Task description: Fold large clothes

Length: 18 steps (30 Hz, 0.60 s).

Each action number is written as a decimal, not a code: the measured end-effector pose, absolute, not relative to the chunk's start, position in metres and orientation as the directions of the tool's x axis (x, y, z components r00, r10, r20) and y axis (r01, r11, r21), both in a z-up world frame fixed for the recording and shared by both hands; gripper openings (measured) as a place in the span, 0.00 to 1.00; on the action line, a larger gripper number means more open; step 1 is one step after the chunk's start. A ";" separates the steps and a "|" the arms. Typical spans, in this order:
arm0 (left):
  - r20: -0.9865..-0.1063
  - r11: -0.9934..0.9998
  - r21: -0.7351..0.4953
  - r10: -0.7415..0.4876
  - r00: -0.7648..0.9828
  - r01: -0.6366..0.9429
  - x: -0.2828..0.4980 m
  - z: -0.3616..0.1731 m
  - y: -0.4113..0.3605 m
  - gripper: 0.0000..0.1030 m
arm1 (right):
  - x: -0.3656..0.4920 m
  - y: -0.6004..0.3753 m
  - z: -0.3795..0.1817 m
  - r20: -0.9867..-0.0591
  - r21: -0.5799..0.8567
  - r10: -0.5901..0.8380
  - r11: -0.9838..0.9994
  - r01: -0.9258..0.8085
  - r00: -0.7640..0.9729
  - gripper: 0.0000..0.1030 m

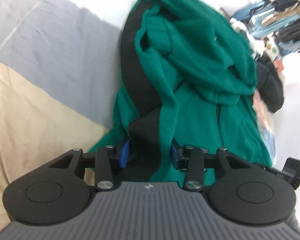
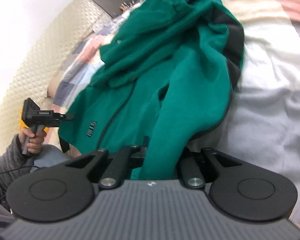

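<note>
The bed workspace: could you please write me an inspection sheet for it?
Surface: bed, grey, beige and white cover.
Job's things: green jacket, black trim, bunched, unfolded.
Clutter: dark garment beside the jacket.
Grippers: left claw shut on the jacket's black-trimmed fold; right claw shut on a green fold.
Cables: thin black cable by the grey sleeve.
Surroundings: quilted headboard; cluttered shelves.

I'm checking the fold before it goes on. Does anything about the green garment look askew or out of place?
Yes. The green fleece jacket lies bunched on the bedcover, not flat: a sleeve is heaped across its upper part and the black lining shows along one edge. Both grippers, left and right, have fabric between their fingers.
</note>
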<state>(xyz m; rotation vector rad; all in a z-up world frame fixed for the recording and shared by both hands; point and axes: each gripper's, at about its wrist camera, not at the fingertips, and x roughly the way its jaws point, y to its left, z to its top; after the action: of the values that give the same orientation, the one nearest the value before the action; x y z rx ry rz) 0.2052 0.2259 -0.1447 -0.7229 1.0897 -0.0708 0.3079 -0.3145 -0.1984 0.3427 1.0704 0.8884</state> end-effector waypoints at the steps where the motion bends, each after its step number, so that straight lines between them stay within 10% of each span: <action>1: -0.796 0.780 -0.550 -0.382 0.469 -0.299 0.207 -0.147 0.225 0.45 | 0.310 -0.316 -0.203 -0.619 0.642 0.765 0.623 -0.448 0.177 0.11; 6: -0.833 0.803 -0.504 -0.356 0.423 -0.318 0.215 -0.154 0.219 0.52 | 0.312 -0.317 -0.225 -0.644 0.660 0.754 0.633 -0.406 0.129 0.12; 10: -0.813 0.800 -0.536 -0.403 0.420 -0.271 0.226 -0.160 0.210 0.85 | 0.317 -0.316 -0.237 -0.638 0.692 0.765 0.620 -0.371 0.089 0.15; 13: -0.838 0.839 -0.484 -0.362 0.408 -0.248 0.230 -0.158 0.198 0.85 | 0.315 -0.314 -0.234 -0.649 0.684 0.757 0.625 -0.377 0.076 0.16; 18: -0.876 0.874 -0.383 -0.242 0.417 -0.299 0.225 -0.154 0.202 0.31 | 0.309 -0.305 -0.205 -0.681 0.606 0.718 0.665 -0.437 0.148 0.09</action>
<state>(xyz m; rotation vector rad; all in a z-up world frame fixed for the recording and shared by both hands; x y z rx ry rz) 0.2254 0.2025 -0.1538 -0.5363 1.1558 0.0382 0.3093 -0.3046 -0.2050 0.2926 1.1509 0.8473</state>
